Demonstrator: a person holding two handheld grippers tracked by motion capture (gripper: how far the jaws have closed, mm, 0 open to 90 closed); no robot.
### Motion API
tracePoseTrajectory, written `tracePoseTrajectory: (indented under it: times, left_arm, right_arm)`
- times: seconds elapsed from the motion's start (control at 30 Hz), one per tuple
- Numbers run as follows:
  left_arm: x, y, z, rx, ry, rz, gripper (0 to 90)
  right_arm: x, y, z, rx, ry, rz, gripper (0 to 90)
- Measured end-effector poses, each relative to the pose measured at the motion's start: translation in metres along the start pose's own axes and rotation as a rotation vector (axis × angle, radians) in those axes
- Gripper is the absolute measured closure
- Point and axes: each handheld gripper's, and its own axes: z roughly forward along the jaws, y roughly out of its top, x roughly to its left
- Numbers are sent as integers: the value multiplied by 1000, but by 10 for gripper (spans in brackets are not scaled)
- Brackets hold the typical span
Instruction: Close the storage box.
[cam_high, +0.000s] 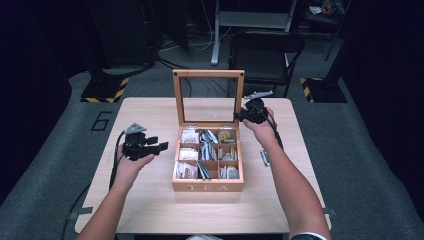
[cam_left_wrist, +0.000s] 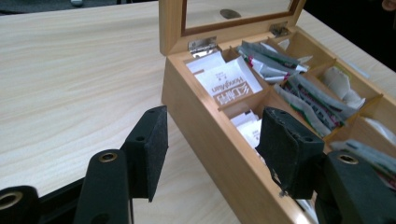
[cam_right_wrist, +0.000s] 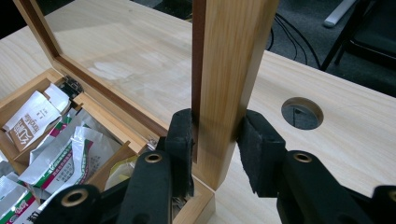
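Note:
A wooden tea box (cam_high: 207, 187) marked TEA stands mid-table, its compartments holding tea bags (cam_left_wrist: 229, 84). Its glass lid (cam_high: 208, 74) stands upright and open. My right gripper (cam_high: 241, 114) is at the lid's right edge; in the right gripper view its pads (cam_right_wrist: 182, 135) press on both sides of the lid's wooden side rail (cam_right_wrist: 229, 56), low down near the hinge. My left gripper (cam_high: 159, 145) hovers left of the box, open. In the left gripper view its jaws (cam_left_wrist: 215, 121) stand apart with nothing gripped, one over the table and one over the box's left wall (cam_left_wrist: 205, 135).
A small silvery object (cam_high: 264, 157) lies on the table right of the box, beside my right forearm. A round cable hole (cam_right_wrist: 302, 113) is cut in the tabletop (cam_high: 150, 200) behind the lid. A black chair (cam_high: 265, 50) stands beyond the far edge.

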Motion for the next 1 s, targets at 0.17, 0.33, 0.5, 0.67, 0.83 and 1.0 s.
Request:
tracePoseTrajectory:
  times: [0.17, 0.33, 0.5, 0.67, 0.83, 1.0]
  left_arm:
    - [1, 14, 5, -2, -1, 12, 422]
    - [2, 29, 8, -11, -5, 18, 422]
    - [2, 46, 14, -29, -6, 24, 426]
    - [1, 63, 19, -31, -9, 46, 432]
    - [3, 80, 21, -45, -1, 60, 442]
    - [-2, 96, 23, -67, -5, 84, 460]
  right_arm:
    - [6, -3, -3, -15, -17, -14, 655]
    - [7, -4, -5, -18, -18, -34, 654]
    - [8, -6, -6, -25, -15, -30, 653]
    - [9, -7, -7, -30, -17, -42, 652]
    - [11, -8, -9, -29, -17, -45, 651]
    - [12, -9, -11, -32, -16, -51, 650]
